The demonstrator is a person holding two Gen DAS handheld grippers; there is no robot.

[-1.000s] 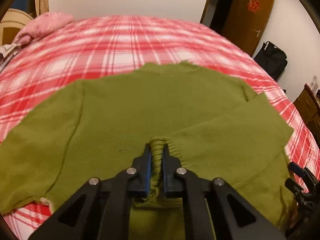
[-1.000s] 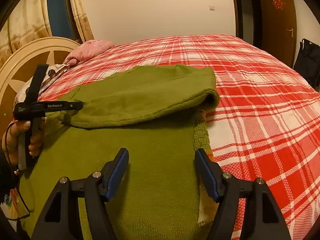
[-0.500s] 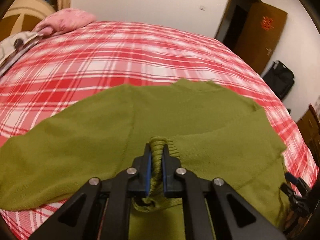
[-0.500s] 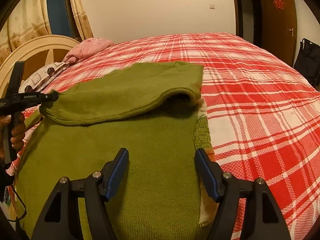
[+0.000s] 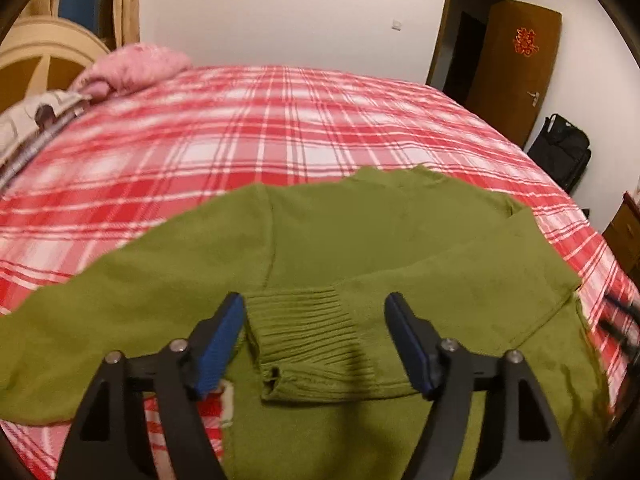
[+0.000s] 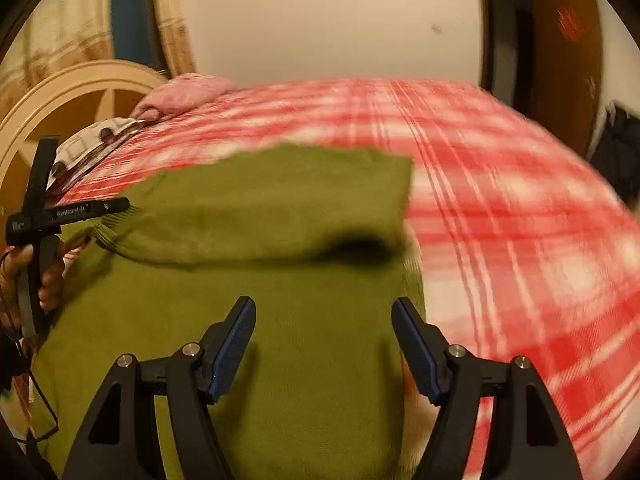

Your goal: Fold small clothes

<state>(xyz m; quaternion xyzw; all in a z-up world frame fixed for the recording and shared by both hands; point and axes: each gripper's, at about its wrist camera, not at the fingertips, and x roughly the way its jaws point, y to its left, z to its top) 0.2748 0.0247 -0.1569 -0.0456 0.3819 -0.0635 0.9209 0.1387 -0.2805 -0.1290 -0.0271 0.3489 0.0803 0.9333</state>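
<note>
An olive-green knit sweater lies spread on the red plaid bedspread. One sleeve is folded across its body, and the ribbed cuff rests flat between the fingers of my left gripper. Those jaws are opening and the blue pads stand clear of the cuff on both sides. In the right wrist view the left gripper shows at the left, held by a hand, beside the folded sleeve. My right gripper hovers open over the sweater's lower body with nothing between its fingers.
A pink pillow and a patterned cloth lie at the head of the bed by a cream headboard. A brown door and a black bag stand beyond the bed's far right side.
My left gripper was shut on the sleeve cuff and carried it sideways; now its jaws have spread and the cuff lies loose on the sweater. The right gripper has lifted slightly, still open.
</note>
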